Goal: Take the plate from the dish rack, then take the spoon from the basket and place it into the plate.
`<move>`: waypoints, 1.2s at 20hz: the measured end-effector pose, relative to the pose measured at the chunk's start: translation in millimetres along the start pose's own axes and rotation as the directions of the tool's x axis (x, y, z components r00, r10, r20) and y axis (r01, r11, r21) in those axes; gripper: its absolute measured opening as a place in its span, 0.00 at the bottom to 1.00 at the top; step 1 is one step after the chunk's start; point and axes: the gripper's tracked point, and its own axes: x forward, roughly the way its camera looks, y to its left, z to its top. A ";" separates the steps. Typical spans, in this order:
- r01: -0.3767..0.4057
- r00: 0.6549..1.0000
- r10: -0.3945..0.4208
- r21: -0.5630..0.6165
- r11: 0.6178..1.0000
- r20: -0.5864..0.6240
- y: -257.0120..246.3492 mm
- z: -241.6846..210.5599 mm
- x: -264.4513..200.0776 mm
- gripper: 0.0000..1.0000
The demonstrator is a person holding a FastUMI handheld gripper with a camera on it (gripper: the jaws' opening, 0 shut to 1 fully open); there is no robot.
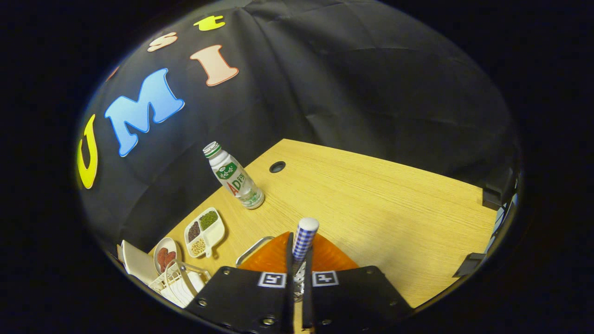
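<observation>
Checked-handle spoon clamped between hand-held gripper fingers, over orange plate, lower centre of frame.

Bare table right of the bottle; dishes crowd left.

One bottle, two dishes.

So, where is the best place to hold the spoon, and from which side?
By the checked handle, upright between the fingers of the gripper, which already close on it from both sides. It probably offers long, straight sides; the bowl end is hidden below, over the orange plate.
</observation>
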 end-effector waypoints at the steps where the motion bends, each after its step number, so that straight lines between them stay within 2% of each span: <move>1: -0.005 1.000 0.005 -0.018 1.000 -0.003 1.0 -1.0 1.5 0.06; 4: -0.006 1.000 0.006 -0.044 0.999 -0.002 9.8 1.5 -2.4 0.00; 8: 0.006 1.000 -0.006 -0.055 0.998 -0.003 11.2 1.6 -7.6 0.00; 12: 0.022 0.999 -0.017 -0.098 0.995 0.049 18.3 17.8 -25.5 0.00; 17: 0.030 0.992 -0.009 -0.167 0.985 0.125 35.2 45.2 -60.5 0.00; 24: -0.019 0.977 0.078 -0.283 0.959 0.197 71.5 59.0 -133.7 0.00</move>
